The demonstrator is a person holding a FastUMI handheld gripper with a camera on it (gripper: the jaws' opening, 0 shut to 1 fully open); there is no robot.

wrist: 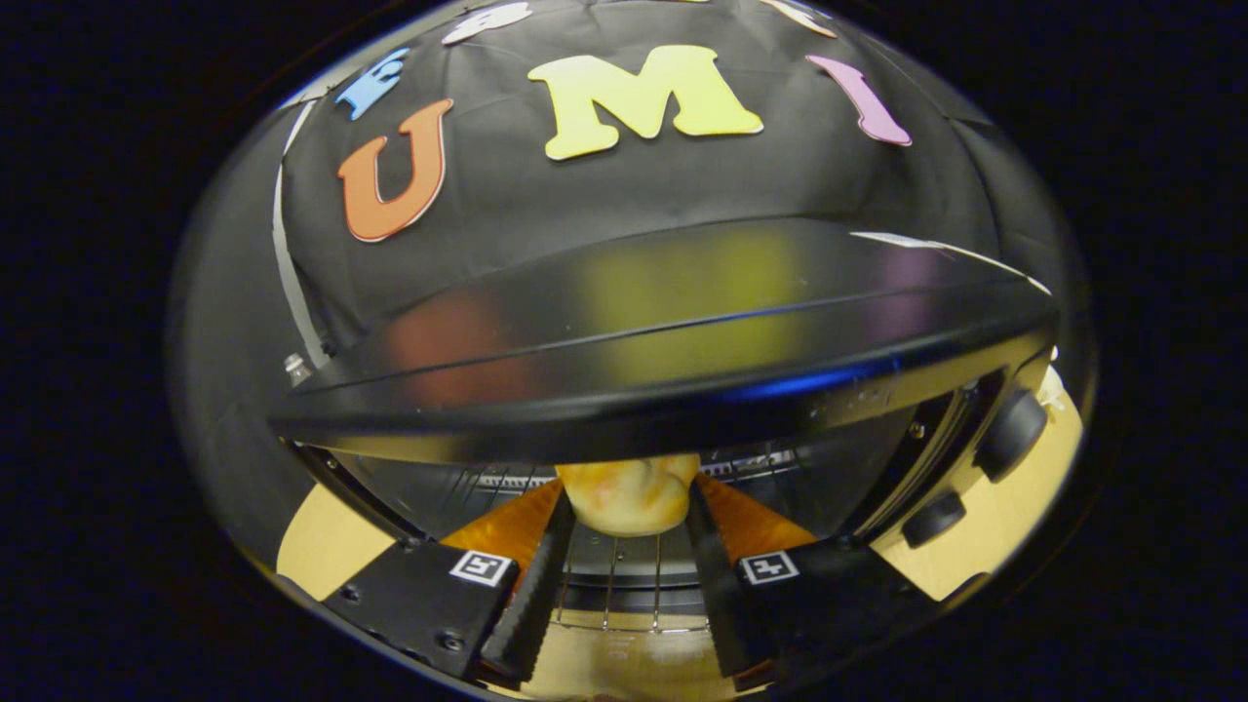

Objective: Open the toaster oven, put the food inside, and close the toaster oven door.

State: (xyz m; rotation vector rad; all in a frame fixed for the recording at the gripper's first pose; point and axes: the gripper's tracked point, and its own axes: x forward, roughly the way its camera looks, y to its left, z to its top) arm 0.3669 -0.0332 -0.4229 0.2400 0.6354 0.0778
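A black toaster oven (pixel 663 341) stands right in front of me, seen from slightly above, with its glossy top filling the middle. Its front is open and a wire rack (pixel 624 585) shows inside the cavity, below and beyond my fingers. A pale yellow-orange food piece (pixel 629 492), like a bun or fruit, sits between my fingertips at the mouth of the oven. My gripper (pixel 629 497) is shut on it, with both fingers pressing its sides. The upper part of the food is hidden under the oven's top edge.
Two black knobs (pixel 1009 434) sit on the oven's right-hand panel. The oven rests on a light wooden table (pixel 322 556), which shows at both lower corners. Behind the oven hangs the black cloth wall.
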